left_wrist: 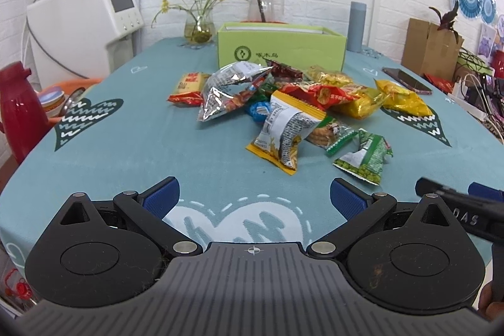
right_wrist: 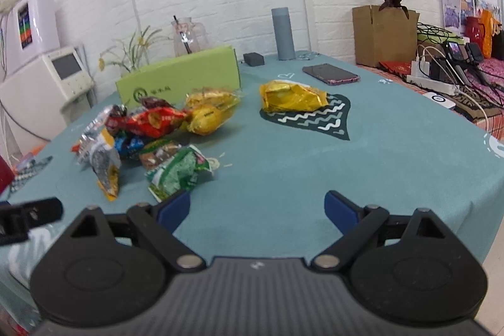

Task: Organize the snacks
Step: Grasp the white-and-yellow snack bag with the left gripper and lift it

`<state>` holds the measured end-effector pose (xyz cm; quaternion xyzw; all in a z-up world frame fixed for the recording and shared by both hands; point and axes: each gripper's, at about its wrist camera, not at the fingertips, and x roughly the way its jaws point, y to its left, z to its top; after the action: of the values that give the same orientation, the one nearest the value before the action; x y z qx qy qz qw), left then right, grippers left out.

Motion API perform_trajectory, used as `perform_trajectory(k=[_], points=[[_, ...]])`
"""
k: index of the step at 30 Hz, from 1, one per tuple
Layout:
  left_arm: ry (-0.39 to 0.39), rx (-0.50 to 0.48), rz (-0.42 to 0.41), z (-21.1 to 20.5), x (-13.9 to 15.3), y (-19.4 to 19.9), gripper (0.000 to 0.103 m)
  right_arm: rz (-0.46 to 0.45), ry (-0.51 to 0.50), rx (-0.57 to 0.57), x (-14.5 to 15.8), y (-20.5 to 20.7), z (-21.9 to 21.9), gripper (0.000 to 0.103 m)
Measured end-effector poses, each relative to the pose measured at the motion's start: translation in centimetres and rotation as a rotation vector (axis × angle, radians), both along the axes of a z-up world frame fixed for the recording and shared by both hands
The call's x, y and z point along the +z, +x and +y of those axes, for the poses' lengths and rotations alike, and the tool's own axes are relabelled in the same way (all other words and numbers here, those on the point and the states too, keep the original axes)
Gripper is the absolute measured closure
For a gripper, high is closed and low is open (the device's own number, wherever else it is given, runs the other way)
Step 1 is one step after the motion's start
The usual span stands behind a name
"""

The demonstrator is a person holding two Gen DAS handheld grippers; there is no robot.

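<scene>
So I'm hovering both sets of fingers wide open and empty over the counter's near edge. The green pea packet (right_wrist: 179,173) is lying just ahead-left of my right fingers (right_wrist: 257,211), closer than my left fingers (left_wrist: 255,199), long axis slanting away.

Left tool (left_wrist: 254,196) and right tool (right_wrist: 257,207) side by side, both wide apart and empty, angled slightly downward.
</scene>
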<state>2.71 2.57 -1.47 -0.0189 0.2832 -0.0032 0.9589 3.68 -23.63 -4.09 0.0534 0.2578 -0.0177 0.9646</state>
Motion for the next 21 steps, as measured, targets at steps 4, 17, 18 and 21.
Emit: perform_trajectory(k=[4, 17, 18, 21], points=[[-0.046, 0.005, 0.054, 1.3, -1.0, 1.8, 0.012, 0.015, -0.047, 0.017, -0.8, 1.3, 0.5, 0.01], [-0.13, -0.091, 0.122, 3.5, 0.5, 6.6, 0.021, -0.048, -0.047, 0.156, 0.4, 1.1, 0.5, 0.01], [-0.151, -0.111, 0.116, 3.9, 1.1, 7.0, 0.021, -0.079, -0.049, 0.207, 1.3, 0.8, 1.2, 0.01], [-0.177, -0.159, 0.105, 4.7, 2.7, 8.3, 0.018, -0.117, -0.06, 0.374, 2.9, 1.4, 4.7, 0.01]])
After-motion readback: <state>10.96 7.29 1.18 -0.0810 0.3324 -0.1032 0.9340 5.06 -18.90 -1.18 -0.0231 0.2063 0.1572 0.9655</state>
